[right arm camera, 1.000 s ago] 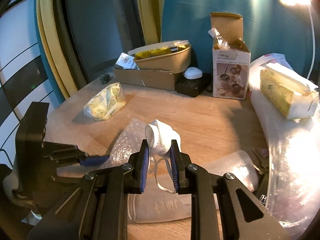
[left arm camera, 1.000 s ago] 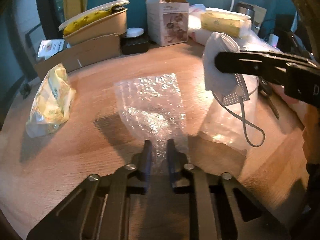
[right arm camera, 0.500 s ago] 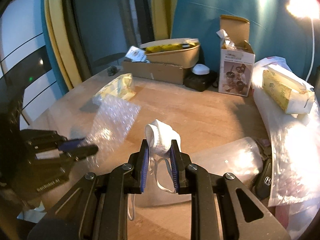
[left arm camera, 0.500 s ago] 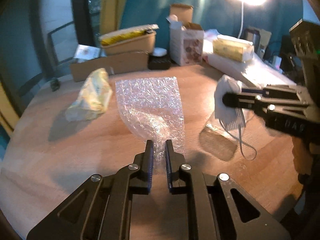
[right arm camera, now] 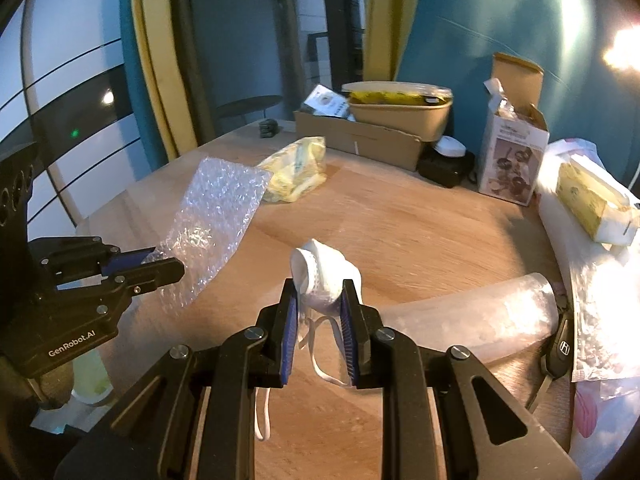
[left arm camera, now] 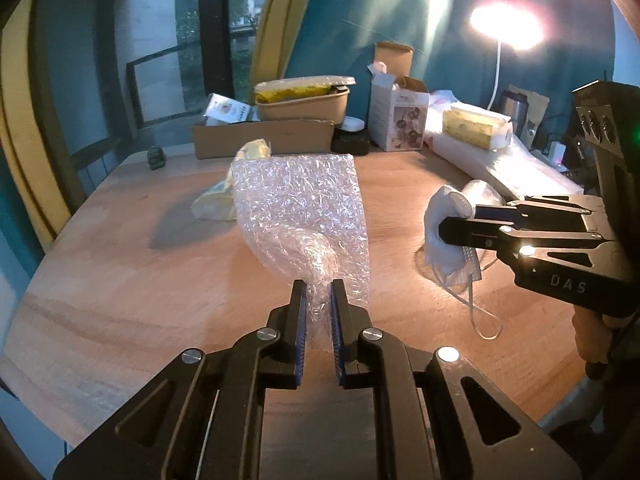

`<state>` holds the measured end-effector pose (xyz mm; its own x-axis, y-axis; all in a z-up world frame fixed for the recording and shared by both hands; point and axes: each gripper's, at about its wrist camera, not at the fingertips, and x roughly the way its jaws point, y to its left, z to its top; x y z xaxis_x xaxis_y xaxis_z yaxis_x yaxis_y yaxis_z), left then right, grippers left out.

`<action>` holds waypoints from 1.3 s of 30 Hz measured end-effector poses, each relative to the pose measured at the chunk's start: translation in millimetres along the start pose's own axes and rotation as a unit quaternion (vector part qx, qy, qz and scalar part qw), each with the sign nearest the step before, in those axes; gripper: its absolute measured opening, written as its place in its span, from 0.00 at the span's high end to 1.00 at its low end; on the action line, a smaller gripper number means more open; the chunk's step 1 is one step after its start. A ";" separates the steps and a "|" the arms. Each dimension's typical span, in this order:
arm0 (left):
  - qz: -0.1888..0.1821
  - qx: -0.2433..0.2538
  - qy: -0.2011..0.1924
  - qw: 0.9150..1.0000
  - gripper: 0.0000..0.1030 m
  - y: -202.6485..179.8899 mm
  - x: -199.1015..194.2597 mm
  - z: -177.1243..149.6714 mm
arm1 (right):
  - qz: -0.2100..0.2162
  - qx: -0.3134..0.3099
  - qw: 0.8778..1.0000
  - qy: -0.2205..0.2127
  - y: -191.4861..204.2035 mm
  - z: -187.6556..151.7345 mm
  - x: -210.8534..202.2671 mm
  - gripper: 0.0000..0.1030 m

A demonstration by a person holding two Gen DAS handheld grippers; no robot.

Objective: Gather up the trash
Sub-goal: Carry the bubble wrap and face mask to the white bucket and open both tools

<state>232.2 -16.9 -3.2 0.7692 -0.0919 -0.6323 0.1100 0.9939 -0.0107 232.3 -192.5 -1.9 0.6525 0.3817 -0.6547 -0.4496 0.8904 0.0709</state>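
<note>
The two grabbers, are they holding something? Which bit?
The left gripper pinches the bubble wrap by its bunched near corner. The right gripper squeezes the white face mask across its folded body, straps dangling.

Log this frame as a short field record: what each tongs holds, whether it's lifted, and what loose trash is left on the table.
left tongs: shut on bubble wrap, sheet lifted above the table
right tongs: shut on face mask, straps dangling
still on table: yellow wrapper, clear plastic sleeve
other items: car key, cardboard box
bin: not in view
</note>
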 end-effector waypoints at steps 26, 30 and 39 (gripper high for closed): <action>0.016 -0.077 -0.024 0.997 0.87 66.1 -63.9 -74.2 | 0.023 -0.095 0.995 0.029 104.6 -9.6 3.9 0.80; 0.025 -0.090 -0.028 0.995 0.87 77.9 -79.7 -89.7 | 0.029 -0.113 0.993 0.033 123.7 -12.2 4.7 0.80; 0.052 -0.118 -0.039 0.991 0.87 102.5 -113.7 -125.1 | 0.043 -0.149 0.987 0.035 166.9 -17.8 2.2 0.80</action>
<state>77.2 103.1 -29.3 0.8159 0.0169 -0.5779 -0.1155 0.9842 -0.1343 147.9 -47.5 -4.9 0.5657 0.4248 -0.7068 -0.6669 0.7398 -0.0892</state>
